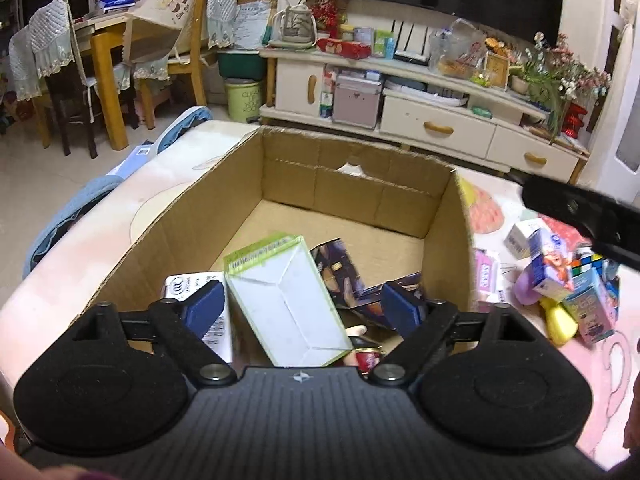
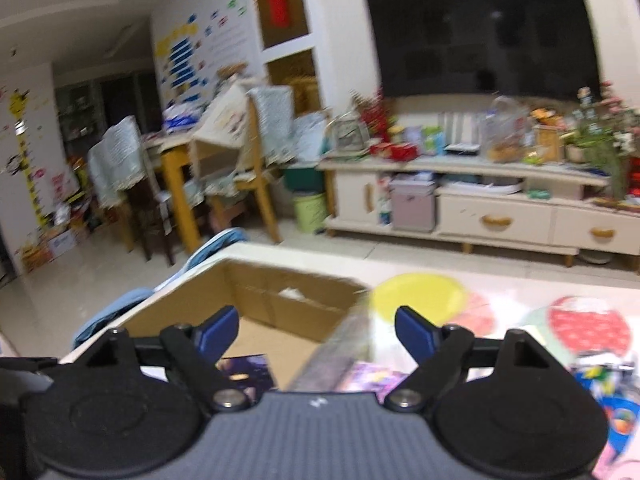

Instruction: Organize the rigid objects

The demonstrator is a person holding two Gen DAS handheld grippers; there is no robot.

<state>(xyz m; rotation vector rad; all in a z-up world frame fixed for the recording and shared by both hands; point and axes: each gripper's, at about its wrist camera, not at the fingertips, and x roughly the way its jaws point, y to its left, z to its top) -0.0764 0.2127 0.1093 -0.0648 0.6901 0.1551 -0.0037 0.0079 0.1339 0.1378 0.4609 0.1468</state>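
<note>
My left gripper [image 1: 301,305] hangs over the cardboard box [image 1: 168,224] with jaws spread wide, gripping nothing; the white-and-green carton [image 1: 288,296] lies loose inside beside a dark purple box [image 1: 340,276]. My right gripper [image 2: 316,334] is released too, empty, above the box's edge. Small cartons [image 1: 550,264] wait on the table, probably next.

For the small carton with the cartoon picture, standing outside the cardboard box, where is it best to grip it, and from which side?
Grip the cartoon carton across its two flat side faces, near the upper half, coming from above. It seems to lean on the pile beside the cardboard box, with the cube puzzle close by, so a low side approach would likely hit neighbours.
</note>
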